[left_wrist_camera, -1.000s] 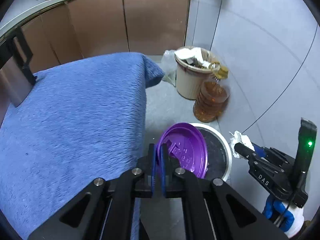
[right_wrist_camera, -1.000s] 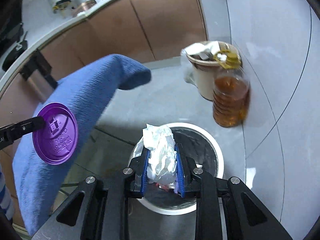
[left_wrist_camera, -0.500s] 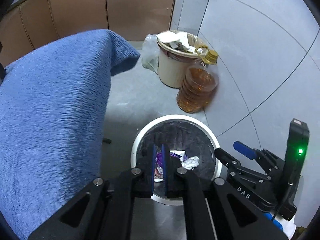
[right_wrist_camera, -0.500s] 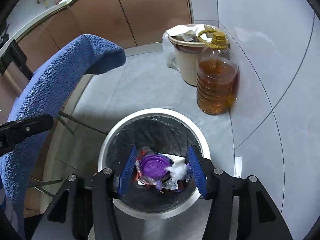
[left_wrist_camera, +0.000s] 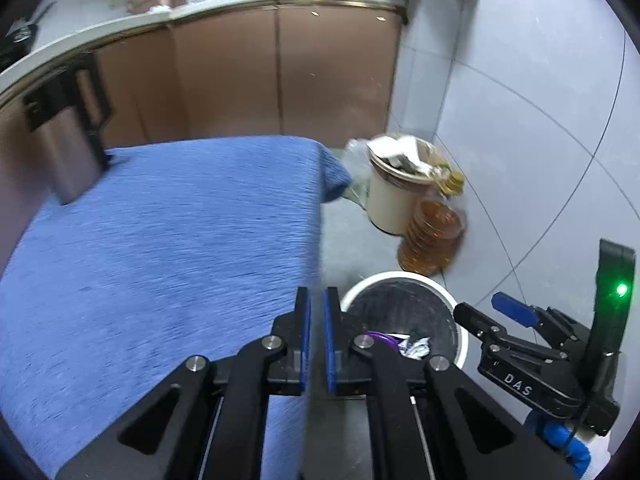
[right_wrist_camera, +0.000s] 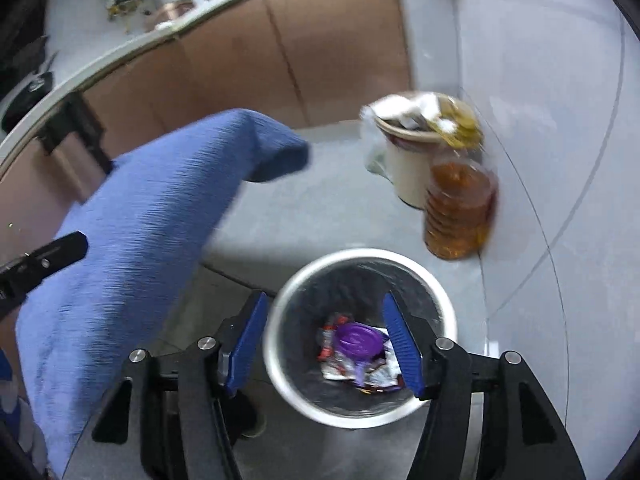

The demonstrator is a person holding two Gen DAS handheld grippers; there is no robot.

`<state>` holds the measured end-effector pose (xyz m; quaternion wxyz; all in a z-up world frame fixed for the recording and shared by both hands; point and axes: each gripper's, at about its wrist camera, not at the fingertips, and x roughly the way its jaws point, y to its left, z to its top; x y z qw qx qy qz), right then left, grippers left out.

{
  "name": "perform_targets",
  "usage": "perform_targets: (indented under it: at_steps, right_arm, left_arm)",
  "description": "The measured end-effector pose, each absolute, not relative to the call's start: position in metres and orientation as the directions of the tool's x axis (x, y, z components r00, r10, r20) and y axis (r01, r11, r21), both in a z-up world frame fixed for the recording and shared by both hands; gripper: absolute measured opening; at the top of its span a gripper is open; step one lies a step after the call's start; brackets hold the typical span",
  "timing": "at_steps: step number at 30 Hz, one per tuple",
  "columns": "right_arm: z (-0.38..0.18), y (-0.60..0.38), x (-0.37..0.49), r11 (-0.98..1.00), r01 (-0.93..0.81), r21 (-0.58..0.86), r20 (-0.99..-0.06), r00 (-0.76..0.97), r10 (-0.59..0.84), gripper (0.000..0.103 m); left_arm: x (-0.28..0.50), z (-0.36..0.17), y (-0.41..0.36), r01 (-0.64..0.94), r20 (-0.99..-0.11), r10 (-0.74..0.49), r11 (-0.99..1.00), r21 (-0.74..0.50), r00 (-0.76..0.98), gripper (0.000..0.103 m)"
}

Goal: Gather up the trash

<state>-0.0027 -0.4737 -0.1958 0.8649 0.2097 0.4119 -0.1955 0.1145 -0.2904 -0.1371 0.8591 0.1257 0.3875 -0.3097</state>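
Note:
A white-rimmed trash bin [right_wrist_camera: 444, 304] with a dark liner stands on the floor. Inside lie a purple plastic lid [right_wrist_camera: 358, 340], crumpled white tissue [left_wrist_camera: 418, 347] and wrappers. My right gripper [right_wrist_camera: 326, 336] hangs over the bin, its jaws still opening and holding nothing. My left gripper [left_wrist_camera: 316, 312] is shut and empty, above the edge of the blue cloth [left_wrist_camera: 168, 248], left of the bin [left_wrist_camera: 362, 288]. The right gripper [left_wrist_camera: 484, 314] also shows at the lower right of the left wrist view.
A cream bucket [left_wrist_camera: 390, 204] stuffed with paper and a jug of amber liquid [left_wrist_camera: 434, 240] stand by the grey wall. Brown cabinets [left_wrist_camera: 280, 72] run under a cluttered counter. A steel and black object [left_wrist_camera: 74, 136] sits at the blue cloth's far left.
The purple lid left my left gripper and the tissue left my right gripper; both now lie in the bin. My right jaws spread wide. My left gripper swung back over the blue cloth.

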Motion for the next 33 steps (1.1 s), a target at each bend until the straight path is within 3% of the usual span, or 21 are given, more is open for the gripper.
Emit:
perform_targets:
  at_steps: [5, 11, 14, 17, 19, 21, 24, 33]
  right_arm:
    - [-0.152, -0.418, 0.01, 0.882, 0.42, 0.214, -0.74, 0.659, -0.134, 0.067]
    - [-0.107, -0.348, 0.018, 0.924, 0.318, 0.212, -0.675, 0.731, -0.097, 0.077]
    - [-0.088, -0.314, 0.019, 0.939, 0.279, 0.2, -0.646, 0.758, -0.088, 0.09]
    - [-0.069, -0.284, 0.017, 0.95, 0.251, 0.184, -0.615, 0.784, -0.088, 0.094]
    - [-0.059, -0.266, 0.013, 0.957, 0.233, 0.172, -0.598, 0.796, -0.087, 0.096]
    - [-0.05, -0.247, 0.009, 0.965, 0.214, 0.152, -0.58, 0.81, -0.089, 0.098]
    - [-0.038, -0.224, -0.001, 0.974, 0.187, 0.126, -0.553, 0.828, -0.087, 0.102]
    - [-0.022, -0.185, -0.033, 0.988, 0.123, 0.091, -0.513, 0.856, -0.059, 0.102]
  left_arm:
    - [0.102, -0.112, -0.229, 0.564, -0.673, -0.418, 0.826, -0.003, 0.61, 0.007]
    - [0.087, -0.082, -0.147, 0.408, -0.591, -0.317, 0.913, 0.022, 0.742, 0.007]
    - [0.078, -0.069, -0.109, 0.333, -0.558, -0.268, 0.943, 0.016, 0.786, 0.007]
    - [0.063, -0.059, -0.079, 0.266, -0.515, -0.226, 0.964, 0.004, 0.827, 0.008]
    - [0.052, -0.053, -0.063, 0.231, -0.487, -0.199, 0.973, 0.006, 0.85, 0.022]
    - [0.035, -0.045, -0.046, 0.181, -0.445, -0.156, 0.983, 0.014, 0.882, 0.075]
    - [0.006, -0.033, -0.027, 0.103, -0.34, -0.086, 0.994, 0.031, 0.936, 0.081]
    - [-0.041, -0.021, -0.002, 0.031, -0.303, -0.013, 0.998, 0.054, 0.953, 0.088]
